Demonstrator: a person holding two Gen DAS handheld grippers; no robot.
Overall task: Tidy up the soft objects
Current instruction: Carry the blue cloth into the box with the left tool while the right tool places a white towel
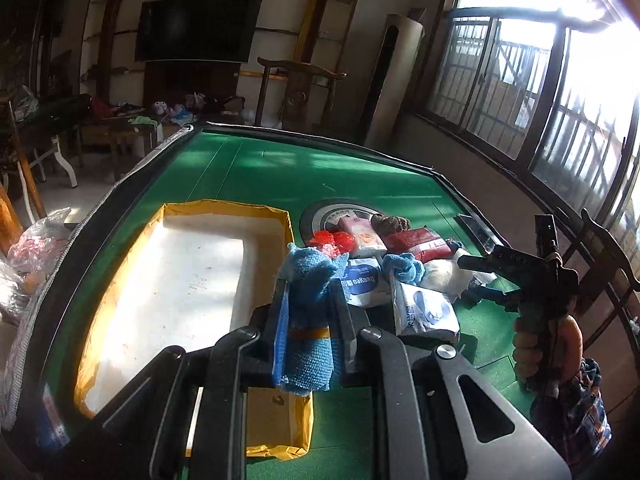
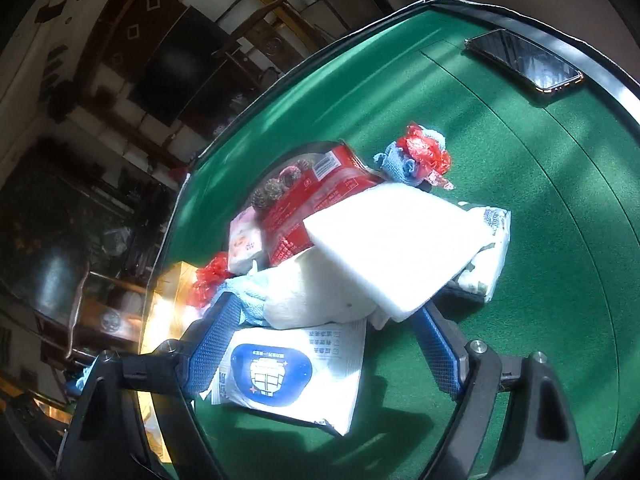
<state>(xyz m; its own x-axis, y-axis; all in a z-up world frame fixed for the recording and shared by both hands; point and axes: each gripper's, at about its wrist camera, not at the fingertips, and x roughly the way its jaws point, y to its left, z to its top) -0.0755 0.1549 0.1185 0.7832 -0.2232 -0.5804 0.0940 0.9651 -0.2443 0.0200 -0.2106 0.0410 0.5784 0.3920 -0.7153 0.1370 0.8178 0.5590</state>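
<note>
The left gripper [image 1: 306, 296] is clamped on a blue cloth [image 1: 308, 320], which sticks up between its fingers (bunched at the top), lifted over the green table [image 1: 280, 168]. Just left of it lies the open yellow box [image 1: 224, 210]. The right gripper [image 2: 324, 320] has its jaws wide apart, pressing on nothing. Between them lies a white foam block [image 2: 392, 240], atop a pile with a wipes pack [image 2: 288, 372] just beneath.
</note>
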